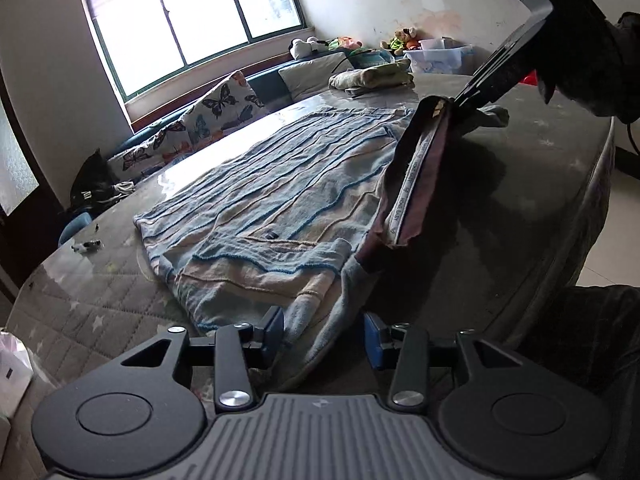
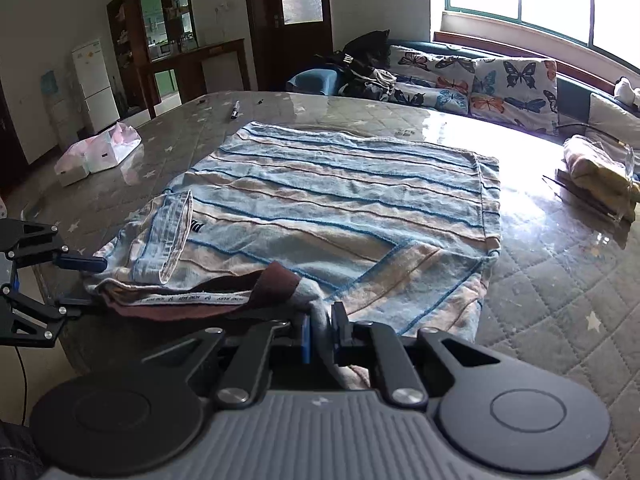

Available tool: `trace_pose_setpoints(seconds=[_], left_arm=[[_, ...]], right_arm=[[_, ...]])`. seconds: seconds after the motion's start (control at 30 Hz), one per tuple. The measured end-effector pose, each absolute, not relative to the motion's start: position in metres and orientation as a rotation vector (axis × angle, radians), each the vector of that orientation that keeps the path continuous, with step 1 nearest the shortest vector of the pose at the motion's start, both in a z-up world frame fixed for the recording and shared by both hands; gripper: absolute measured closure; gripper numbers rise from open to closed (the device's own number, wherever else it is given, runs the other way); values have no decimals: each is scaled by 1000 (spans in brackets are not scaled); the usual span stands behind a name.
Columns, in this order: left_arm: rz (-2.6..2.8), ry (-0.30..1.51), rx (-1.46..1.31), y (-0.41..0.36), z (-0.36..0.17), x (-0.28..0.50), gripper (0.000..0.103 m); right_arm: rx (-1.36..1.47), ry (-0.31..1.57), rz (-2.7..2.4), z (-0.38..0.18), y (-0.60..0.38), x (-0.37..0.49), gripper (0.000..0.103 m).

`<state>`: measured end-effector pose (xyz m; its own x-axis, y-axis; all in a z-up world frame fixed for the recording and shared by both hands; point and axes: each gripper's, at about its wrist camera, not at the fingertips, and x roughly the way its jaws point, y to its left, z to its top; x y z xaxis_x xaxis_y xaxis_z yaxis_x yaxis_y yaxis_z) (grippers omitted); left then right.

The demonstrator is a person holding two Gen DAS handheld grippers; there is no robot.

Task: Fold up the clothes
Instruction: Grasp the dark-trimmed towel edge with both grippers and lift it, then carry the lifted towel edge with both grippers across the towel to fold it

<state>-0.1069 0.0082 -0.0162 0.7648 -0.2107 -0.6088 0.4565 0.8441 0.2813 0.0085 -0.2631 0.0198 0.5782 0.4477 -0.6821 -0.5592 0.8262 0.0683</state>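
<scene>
One striped blue shirt (image 2: 340, 200) spread flat; right hand-held gripper (image 2: 320, 334) pinching collar; left hand-held gripper (image 1: 324, 338) spread wide.

Left gripper (image 1: 324, 334) jaws parted; right gripper (image 2: 322, 334) jaws clamped shut.

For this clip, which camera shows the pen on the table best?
The right wrist view: the pen lies in plain sight on the far side of the table, beyond the striped shirt. In the left wrist view I cannot make out the pen at all.
</scene>
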Motion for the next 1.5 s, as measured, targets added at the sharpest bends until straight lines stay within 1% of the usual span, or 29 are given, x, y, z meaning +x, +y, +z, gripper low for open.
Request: trace_pose_setpoints(seconds=[0.07,0.13,0.17,0.33,0.5,0.67,0.8,0.93,1.13,1.3,1.5], left_arm=[[-371,596,424,12,-15,-102,86],[-372,587,403,16,-11,-100,93],[-374,578,386,19,-7,-100,95],[-388,529,314,32,18,-108,97],[-418,539,254,43,42,-131,97],[-432,542,237,48,59,-164,97],[-411,534,232,48,63,-163,97],[-388,513,240,46,71,-144,97],[-358,492,210,54,87,-95,98],[-327,508,214,57,90,-39,99],[-285,560,223,69,89,42,99]], right_arm=[[-161,742,583,20,-262,8,95],[-155,734,579,19,-263,5,95],[-154,727,577,19,-263,3,96],[-143,678,588,28,-269,-10,98],[-152,644,619,46,-274,-34,98],[-159,649,665,60,-276,-80,99],[-160,654,670,65,-276,-93,99],[-145,656,657,71,-276,-81,99],[-142,644,651,87,-271,-38,99],[-153,640,640,95,-258,10,99],[-174,656,630,98,-238,88,99]])
